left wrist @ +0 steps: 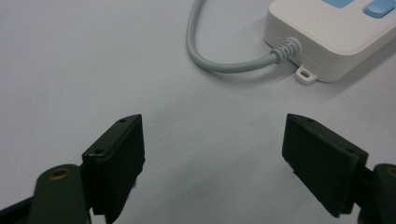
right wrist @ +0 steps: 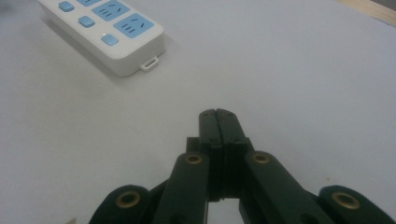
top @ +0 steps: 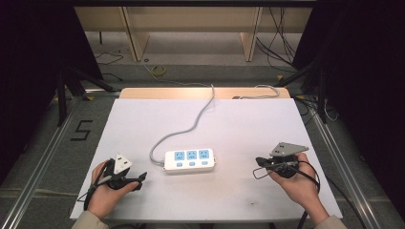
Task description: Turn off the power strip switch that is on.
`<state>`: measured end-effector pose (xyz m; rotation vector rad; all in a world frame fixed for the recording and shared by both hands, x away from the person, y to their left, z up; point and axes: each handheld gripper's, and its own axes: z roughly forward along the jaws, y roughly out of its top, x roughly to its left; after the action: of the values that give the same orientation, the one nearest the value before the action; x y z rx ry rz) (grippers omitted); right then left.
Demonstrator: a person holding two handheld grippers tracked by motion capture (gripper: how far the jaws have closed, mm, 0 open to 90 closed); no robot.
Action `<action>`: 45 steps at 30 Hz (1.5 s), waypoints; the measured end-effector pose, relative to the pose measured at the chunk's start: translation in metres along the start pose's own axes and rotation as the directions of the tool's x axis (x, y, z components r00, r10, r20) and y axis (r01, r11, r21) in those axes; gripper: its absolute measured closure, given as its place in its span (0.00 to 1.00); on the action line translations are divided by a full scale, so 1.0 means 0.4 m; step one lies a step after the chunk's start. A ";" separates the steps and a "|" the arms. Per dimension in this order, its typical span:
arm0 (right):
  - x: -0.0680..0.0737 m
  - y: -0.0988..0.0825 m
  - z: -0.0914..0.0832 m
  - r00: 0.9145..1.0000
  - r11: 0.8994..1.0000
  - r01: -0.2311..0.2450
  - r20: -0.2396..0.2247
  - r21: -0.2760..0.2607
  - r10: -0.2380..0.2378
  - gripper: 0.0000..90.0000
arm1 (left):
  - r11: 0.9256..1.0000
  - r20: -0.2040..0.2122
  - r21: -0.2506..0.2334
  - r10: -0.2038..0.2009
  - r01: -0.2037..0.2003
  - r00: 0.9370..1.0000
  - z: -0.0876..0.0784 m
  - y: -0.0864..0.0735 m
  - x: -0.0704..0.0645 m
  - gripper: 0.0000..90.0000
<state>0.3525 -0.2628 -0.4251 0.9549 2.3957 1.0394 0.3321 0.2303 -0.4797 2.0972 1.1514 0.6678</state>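
- Starting at the jaws: the left gripper (left wrist: 212, 163) is held with its jaws wide apart and nothing between them; the right gripper (right wrist: 218, 116) has its jaws pressed together, empty.
- The power strip (top: 189, 160) lies flat on the white table (top: 239, 129), between the 2 grippers and apart from both.
- Its long axis runs left to right across the table; its 3 sockets face up, and its grey cable (top: 191, 126) leaves the left end.
- A sound approach is judged to be made square across the short width, with the cable end avoided.
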 end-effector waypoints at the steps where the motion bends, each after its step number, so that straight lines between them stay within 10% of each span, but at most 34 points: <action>1: 0.001 0.003 0.001 1.000 1.000 -0.003 -0.001 0.001 0.003 1.00 | 1.000 -0.001 0.000 0.000 0.000 1.000 0.000 0.000 0.000 0.23; 45: 0.023 0.052 0.022 0.999 1.000 0.016 -0.035 0.027 -0.015 1.00 | 1.000 -0.011 -0.012 -0.001 0.000 1.000 -0.003 0.004 -0.002 0.24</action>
<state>0.3599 -0.2417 -0.4160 0.9337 2.4472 1.0284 0.3317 0.2294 -0.4778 2.0856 1.1513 0.6856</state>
